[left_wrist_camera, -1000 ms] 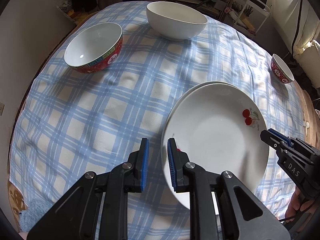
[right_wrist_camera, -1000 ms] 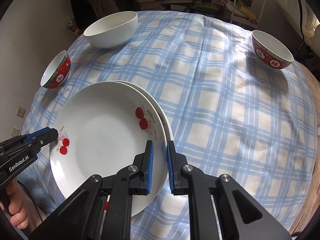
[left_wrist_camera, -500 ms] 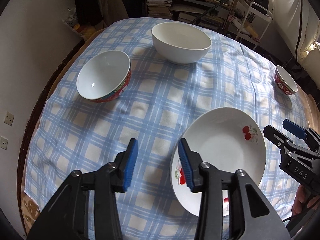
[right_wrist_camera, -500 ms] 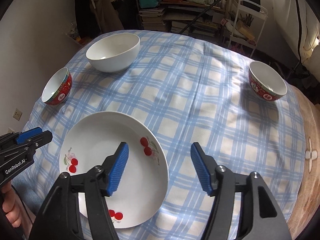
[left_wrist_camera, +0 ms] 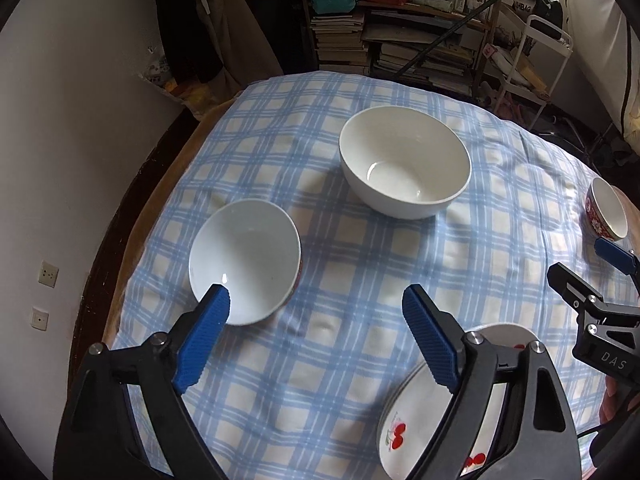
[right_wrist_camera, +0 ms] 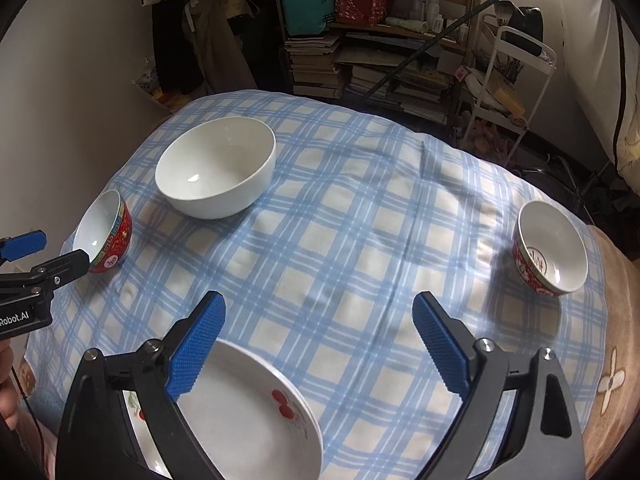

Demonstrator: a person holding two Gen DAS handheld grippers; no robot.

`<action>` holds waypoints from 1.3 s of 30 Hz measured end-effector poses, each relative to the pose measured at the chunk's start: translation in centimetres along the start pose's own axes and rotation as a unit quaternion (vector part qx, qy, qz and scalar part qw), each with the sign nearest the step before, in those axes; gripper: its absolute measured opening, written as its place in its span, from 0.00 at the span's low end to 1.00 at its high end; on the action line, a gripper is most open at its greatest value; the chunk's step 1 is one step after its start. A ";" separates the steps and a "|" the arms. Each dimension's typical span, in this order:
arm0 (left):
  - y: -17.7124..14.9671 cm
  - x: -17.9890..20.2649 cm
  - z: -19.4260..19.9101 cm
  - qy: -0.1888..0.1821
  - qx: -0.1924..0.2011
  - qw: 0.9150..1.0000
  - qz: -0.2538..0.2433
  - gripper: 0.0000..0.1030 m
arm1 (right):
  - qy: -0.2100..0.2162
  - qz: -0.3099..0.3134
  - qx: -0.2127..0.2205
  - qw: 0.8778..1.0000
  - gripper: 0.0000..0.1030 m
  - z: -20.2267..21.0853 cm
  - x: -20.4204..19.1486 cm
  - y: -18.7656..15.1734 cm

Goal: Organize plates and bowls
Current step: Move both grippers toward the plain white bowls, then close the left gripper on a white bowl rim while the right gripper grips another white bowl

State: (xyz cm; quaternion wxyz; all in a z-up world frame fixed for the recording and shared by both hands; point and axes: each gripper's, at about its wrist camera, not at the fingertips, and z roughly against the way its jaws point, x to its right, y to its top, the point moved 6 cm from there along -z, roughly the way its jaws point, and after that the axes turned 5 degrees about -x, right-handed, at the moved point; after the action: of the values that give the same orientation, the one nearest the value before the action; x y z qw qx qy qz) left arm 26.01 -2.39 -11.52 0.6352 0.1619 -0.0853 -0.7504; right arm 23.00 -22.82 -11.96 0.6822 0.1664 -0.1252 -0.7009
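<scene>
Both grippers have let go of the plates and pulled back and up since a second ago, when each was pinched shut on a rim; the table now shows from farther off.

At the far left edge of the checked tablecloth (right_wrist_camera: 360,240) sits a red patterned bowl (right_wrist_camera: 106,236), upright on its base, its white mouth facing up. In the left wrist view the same bowl (left_wrist_camera: 244,260) lies just beyond the left gripper (left_wrist_camera: 316,336), whose blue pads (left_wrist_camera: 202,340) stand wide apart with nothing between them.

Farther back and a little to the right stands a large white bowl (right_wrist_camera: 216,172), also upright and mouth up, well apart from the red one.

Near the front, left of center, lies the stack of plates (right_wrist_camera: 256,412), flat on the cloth, faces up, with red cherry prints on the top plate; a second rim shows just under it. Being round, the plates have no long axis to speak of. The right gripper (right_wrist_camera: 320,348) hangs above the right edge of the stack, its jaws spread wide and holding nothing. In the left wrist view the stack (left_wrist_camera: 416,420) is partly hidden behind that gripper's right finger.

At the far right edge sits a second red patterned bowl (right_wrist_camera: 550,248), upright, well apart from everything else.

Behind the table stand shelves of books (right_wrist_camera: 320,60) and a white cart (right_wrist_camera: 516,76).
</scene>
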 end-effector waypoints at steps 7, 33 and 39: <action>4.5 -0.7 -2.2 -0.002 0.001 1.000 0.007 0.85 | 0.009 0.007 0.020 1.000 0.96 -1.5 -0.2 4.8; 9.2 1.6 -12.0 -0.104 -0.075 0.991 0.021 0.17 | 0.127 -0.070 -0.103 0.984 0.15 -12.4 -3.8 9.8; 8.2 1.9 -11.3 -0.090 -0.077 0.993 0.020 0.11 | 0.112 -0.060 -0.098 0.987 0.12 -11.6 -4.5 9.4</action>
State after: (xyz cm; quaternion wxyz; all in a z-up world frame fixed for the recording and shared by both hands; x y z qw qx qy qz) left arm 37.33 -4.82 -19.62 0.6506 0.0421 -0.0872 -0.7532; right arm 36.33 -18.12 -18.46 0.6619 0.1832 0.0315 -0.7262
